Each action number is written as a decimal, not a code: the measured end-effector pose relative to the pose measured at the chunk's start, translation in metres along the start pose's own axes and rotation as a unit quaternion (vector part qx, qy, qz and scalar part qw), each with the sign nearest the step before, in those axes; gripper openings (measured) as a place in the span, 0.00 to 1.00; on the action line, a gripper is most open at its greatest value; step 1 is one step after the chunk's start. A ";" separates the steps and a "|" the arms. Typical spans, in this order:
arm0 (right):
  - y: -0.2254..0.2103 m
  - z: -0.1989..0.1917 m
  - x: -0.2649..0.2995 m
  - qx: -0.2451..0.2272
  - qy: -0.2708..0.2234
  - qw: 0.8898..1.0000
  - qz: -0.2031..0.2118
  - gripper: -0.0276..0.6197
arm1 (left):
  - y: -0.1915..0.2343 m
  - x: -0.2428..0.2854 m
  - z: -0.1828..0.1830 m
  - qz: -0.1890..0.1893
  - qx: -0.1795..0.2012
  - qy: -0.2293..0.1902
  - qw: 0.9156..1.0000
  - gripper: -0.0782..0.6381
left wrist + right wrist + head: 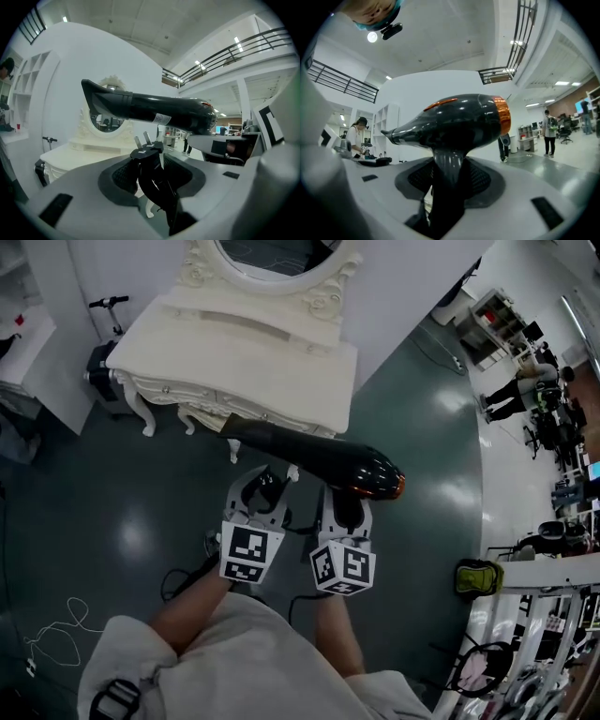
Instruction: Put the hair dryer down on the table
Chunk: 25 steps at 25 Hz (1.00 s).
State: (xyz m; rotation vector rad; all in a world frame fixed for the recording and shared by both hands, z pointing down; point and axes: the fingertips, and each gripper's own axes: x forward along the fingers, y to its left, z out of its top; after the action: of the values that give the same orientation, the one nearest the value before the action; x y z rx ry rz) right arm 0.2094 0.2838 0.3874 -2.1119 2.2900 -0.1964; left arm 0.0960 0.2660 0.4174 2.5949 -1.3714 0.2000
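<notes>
The hair dryer [319,454] looks rigid, glossy and top-heavy. Its body rides above the jaws of the right gripper [345,507], which clamp its handle, the sensible hold. The left gripper [262,491] pinches its plug [145,152]. The white bench [234,352] lies ahead of both.

Blk hair dryer [309,454], orange ring [400,487]

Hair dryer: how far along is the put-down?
Done: the hair dryer is up, with the right gripper clamped on its handle and the left gripper on the plug. In hand: it hangs over the floor, just short of the white dressing table. Left: bring it over the tabletop, set it down, release.
</notes>
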 end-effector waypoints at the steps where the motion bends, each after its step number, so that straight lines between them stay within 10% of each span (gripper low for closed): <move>1: 0.002 -0.001 0.011 0.000 0.001 1.000 -0.001 0.33 | 0.009 0.007 0.000 0.000 -0.001 0.001 1.000 0.34; 25: 0.021 -0.026 0.189 0.022 0.045 0.999 -0.004 0.33 | 0.148 0.111 0.004 0.022 -0.028 0.046 0.998 0.34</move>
State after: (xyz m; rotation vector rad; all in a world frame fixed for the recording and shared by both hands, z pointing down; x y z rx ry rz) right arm 0.1695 0.0995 0.4246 -2.1340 2.3029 -0.3443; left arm 0.0357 0.0953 0.4534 2.4791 -1.3840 0.2795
